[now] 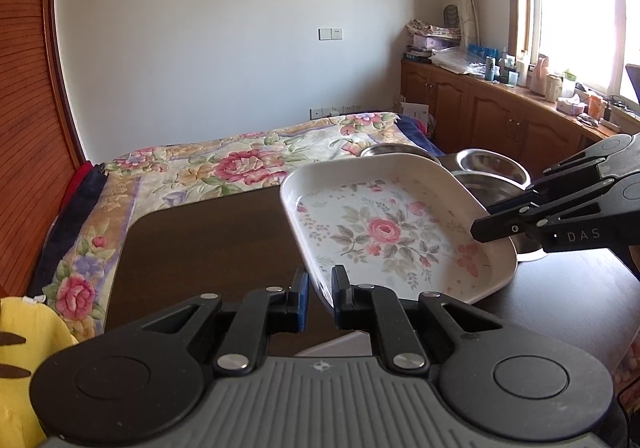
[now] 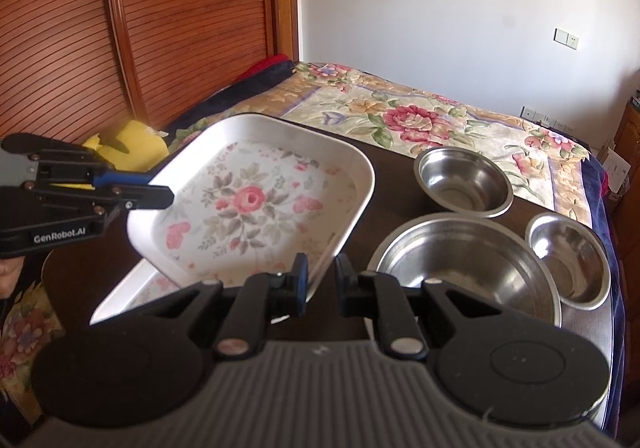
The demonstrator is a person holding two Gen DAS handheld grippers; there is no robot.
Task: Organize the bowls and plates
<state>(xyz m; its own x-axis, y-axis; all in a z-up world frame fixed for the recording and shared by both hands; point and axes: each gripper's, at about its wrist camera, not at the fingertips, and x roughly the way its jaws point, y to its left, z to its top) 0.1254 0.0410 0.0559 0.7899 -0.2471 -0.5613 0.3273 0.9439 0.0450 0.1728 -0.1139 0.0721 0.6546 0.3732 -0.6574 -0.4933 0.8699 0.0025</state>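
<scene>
A white rectangular plate with a rose pattern (image 1: 384, 232) (image 2: 256, 204) hangs tilted above the dark table (image 1: 208, 248), held from two sides. My left gripper (image 1: 320, 286) (image 2: 158, 190) is shut on its near-left rim. On the opposite rim my right gripper (image 2: 322, 278) (image 1: 482, 228) is shut too. A second floral plate (image 2: 124, 296) lies on the table under the lifted one, mostly hidden. Three steel bowls stand to the right: a large one (image 2: 464, 272), a small one (image 2: 464, 184) behind it and another small one (image 2: 568, 260) beside it.
A bed with a floral cover (image 1: 240, 164) (image 2: 420, 116) borders the table's far side. A yellow plush toy (image 1: 24, 360) (image 2: 128, 144) lies at the left. A slatted wooden wardrobe (image 2: 140, 16) stands behind, and low cabinets with clutter (image 1: 500, 108) line the window wall.
</scene>
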